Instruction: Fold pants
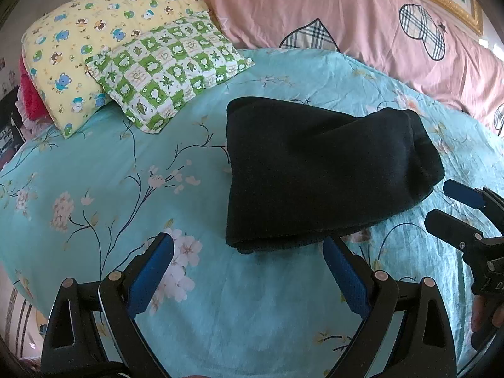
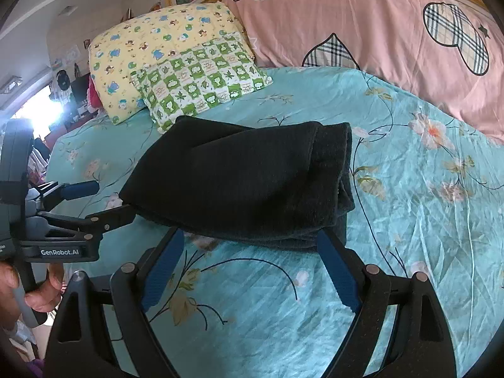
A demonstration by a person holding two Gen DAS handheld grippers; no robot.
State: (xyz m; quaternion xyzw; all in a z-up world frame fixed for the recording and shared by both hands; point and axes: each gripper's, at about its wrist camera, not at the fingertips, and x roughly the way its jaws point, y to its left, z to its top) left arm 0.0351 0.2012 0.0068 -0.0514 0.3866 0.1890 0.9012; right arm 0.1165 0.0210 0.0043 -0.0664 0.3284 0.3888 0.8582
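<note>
The dark pants (image 1: 315,173) lie folded into a compact bundle on the teal floral bedsheet (image 1: 110,173). My left gripper (image 1: 249,242) stands open just before the bundle's near left corner, and its blue pads press on nothing. From the right wrist view the same pants (image 2: 245,179) fill the middle. My right gripper (image 2: 250,236) is wide open at the bundle's near edge, with the cloth reaching to its fingertips and not pinched. Each gripper shows in the other's view: the right gripper (image 1: 441,204) at the far right, the left gripper (image 2: 107,200) at the far left, held by a hand (image 2: 41,289).
A yellow cartoon-print pillow (image 1: 78,47) and a green checked pillow (image 1: 167,69) lie at the back left of the bed. A pink quilt with plaid hearts (image 1: 346,15) runs along the back. Bare sheet (image 2: 425,220) stretches to the right of the pants.
</note>
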